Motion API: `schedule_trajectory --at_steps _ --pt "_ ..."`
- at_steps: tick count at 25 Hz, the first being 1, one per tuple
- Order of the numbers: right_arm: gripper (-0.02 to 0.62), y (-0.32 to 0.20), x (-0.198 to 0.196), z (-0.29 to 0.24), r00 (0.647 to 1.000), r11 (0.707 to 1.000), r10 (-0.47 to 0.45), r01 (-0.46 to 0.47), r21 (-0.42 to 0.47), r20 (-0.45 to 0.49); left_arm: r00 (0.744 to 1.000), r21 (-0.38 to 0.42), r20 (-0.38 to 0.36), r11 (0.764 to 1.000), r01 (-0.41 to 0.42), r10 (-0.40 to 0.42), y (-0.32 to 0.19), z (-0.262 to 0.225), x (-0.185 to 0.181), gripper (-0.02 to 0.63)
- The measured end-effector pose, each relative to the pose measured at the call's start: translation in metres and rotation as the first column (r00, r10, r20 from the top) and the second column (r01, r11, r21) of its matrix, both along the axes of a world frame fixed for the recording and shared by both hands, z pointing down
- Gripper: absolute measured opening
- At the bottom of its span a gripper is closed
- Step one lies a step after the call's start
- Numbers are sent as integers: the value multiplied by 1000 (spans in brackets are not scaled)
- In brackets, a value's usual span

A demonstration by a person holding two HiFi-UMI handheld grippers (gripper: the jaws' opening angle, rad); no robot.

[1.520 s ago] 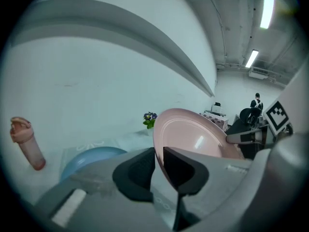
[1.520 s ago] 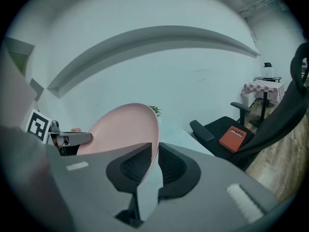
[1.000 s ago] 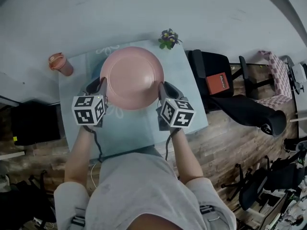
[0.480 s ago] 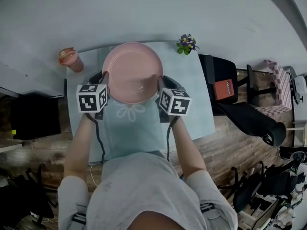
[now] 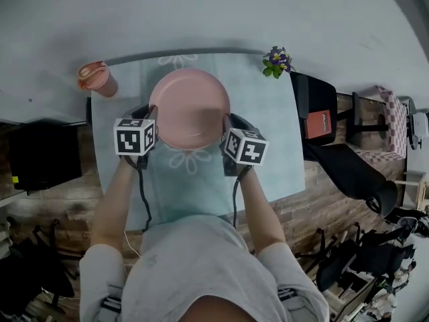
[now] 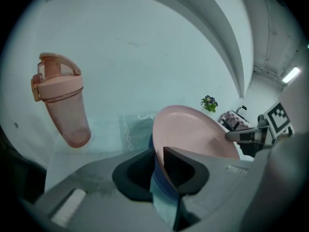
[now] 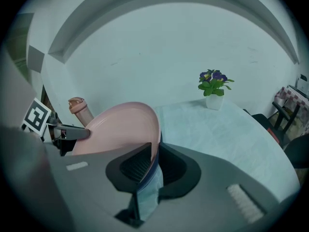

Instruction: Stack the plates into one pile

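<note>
A pink plate [image 5: 190,106] hangs over the light blue tablecloth [image 5: 268,146], held at two opposite rims. Under it a dark blue plate [image 6: 157,164] shows only as a rim between the jaws, and its edge [image 7: 150,176] is also in the right gripper view. My left gripper [image 5: 149,118] is shut on the stack's left rim, my right gripper [image 5: 226,125] on its right rim. The right jaws have just been opening slightly, with the rims still pinched between them. In the left gripper view the pink plate [image 6: 193,134] tilts away from my left gripper [image 6: 158,163].
A pink drinking bottle [image 5: 96,78] stands at the table's back left corner. A small pot of purple flowers [image 5: 277,62] stands at the back right. Black chairs [image 5: 335,146] and clutter crowd the floor to the right. A grey wall runs behind the table.
Both grippers have sunk toward the table with the plates between them. The plate looks smaller in the head view, and the bottle and flowers have shifted right.
</note>
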State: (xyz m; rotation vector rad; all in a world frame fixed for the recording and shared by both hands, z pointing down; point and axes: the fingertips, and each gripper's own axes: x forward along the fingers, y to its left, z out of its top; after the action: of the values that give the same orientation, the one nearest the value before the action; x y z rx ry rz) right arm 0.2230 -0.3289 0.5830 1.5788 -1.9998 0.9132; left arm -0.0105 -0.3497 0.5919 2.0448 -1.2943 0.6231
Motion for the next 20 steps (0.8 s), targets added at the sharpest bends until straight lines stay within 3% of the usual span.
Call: schedule_trajectory --at_steps 7,20 --pt "52 0 -5 17 1000 999 -9 8 -37 -22 1000 -44 3 999 0 0 2 22 -5 67" --pt "64 2 -5 18 992 998 -50 44 -51 -114 999 -18 23 999 -30 31 3 22 -1 103"
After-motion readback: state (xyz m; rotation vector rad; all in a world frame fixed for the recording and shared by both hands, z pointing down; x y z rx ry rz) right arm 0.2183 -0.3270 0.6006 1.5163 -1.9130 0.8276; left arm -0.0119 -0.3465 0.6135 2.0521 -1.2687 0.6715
